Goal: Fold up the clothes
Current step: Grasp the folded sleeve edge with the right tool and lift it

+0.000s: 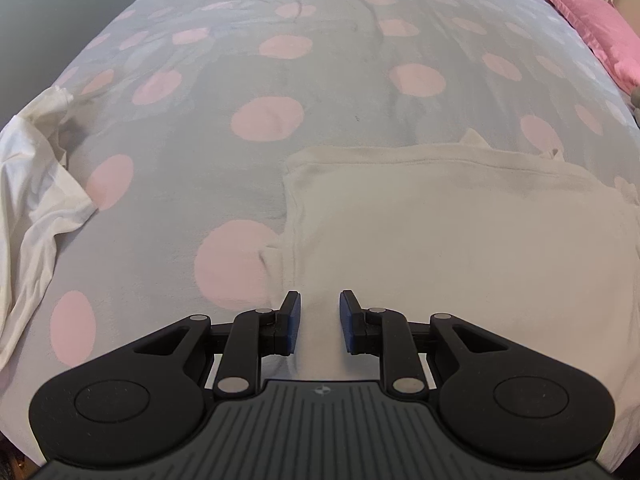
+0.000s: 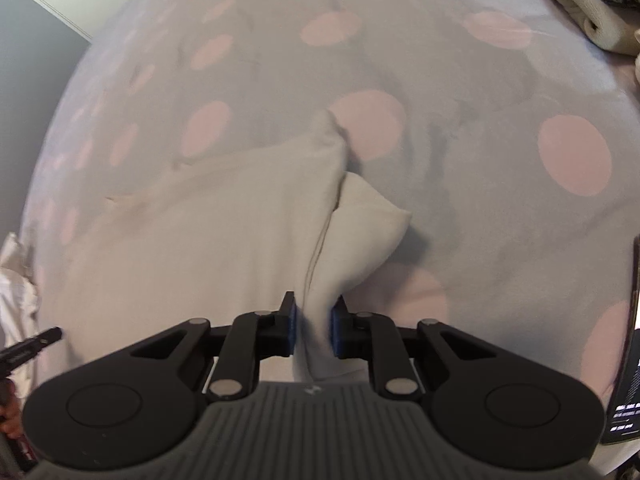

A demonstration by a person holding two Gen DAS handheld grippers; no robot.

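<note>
A cream garment lies folded flat on the grey bedspread with pink dots. My left gripper sits at its near left corner. The jaws stand narrow, with a strip of the cream cloth filling the gap between the blue pads. In the right wrist view the same cream garment spreads to the left. My right gripper is shut on a bunched fold of it at the right edge, and the cloth rises in a ridge from the pads towards a loose flap.
A crumpled white garment lies at the bed's left edge. A pink pillow lies far right. A dark screen device stands at the right edge, and folded cream cloth lies at the top right. A hand shows at the far left.
</note>
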